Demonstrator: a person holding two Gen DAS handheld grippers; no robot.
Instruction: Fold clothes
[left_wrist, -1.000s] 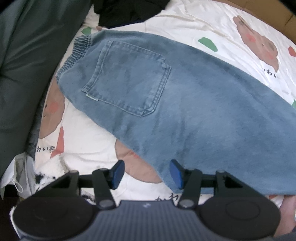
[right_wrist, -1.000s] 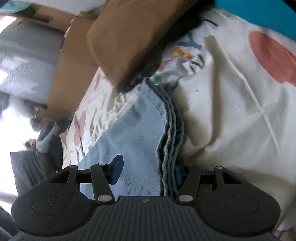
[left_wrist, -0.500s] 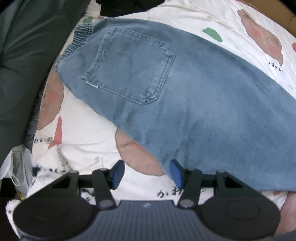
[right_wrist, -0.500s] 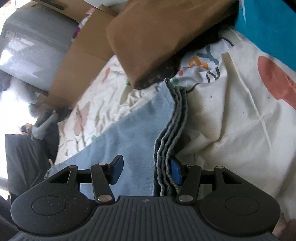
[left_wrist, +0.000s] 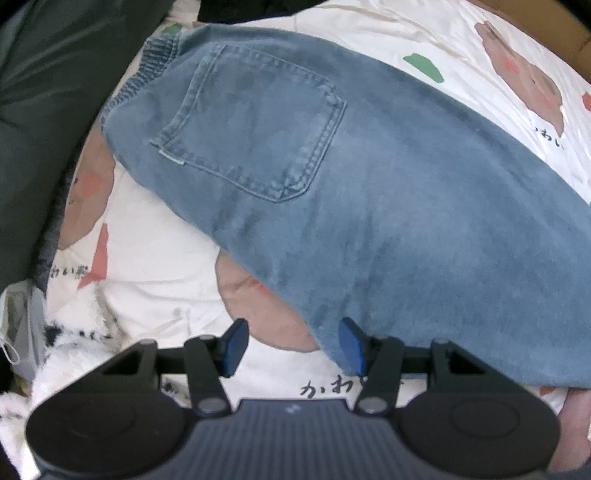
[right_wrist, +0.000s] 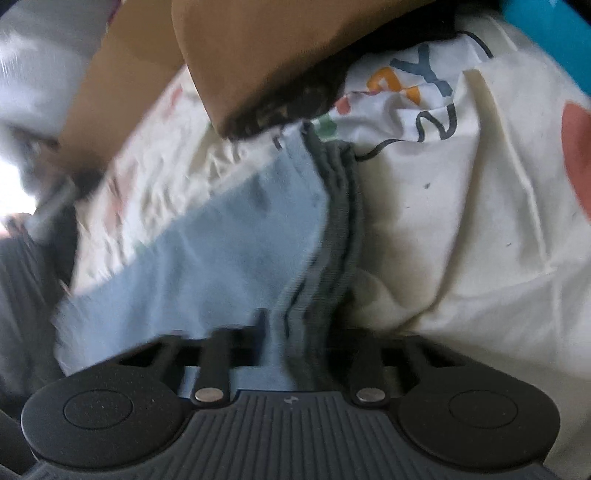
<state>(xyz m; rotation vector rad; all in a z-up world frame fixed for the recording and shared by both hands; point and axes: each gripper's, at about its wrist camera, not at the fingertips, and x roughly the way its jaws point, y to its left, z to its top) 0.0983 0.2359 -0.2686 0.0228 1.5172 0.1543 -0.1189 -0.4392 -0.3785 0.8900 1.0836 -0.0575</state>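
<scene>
Faded blue denim trousers (left_wrist: 369, 177) lie flat, pocket up, on the cream cartoon-print bedsheet (left_wrist: 155, 251), elastic waistband far left. Right tool (right_wrist: 291, 332) is closing on the stacked grey-blue hem layers (right_wrist: 325, 236) between its fingers; left tool (left_wrist: 291, 341) hangs apart over the near edge, gripping nothing. Risk: the pinch looks shallow and may miss lower layers, so they'd slip and skew the fold.
</scene>
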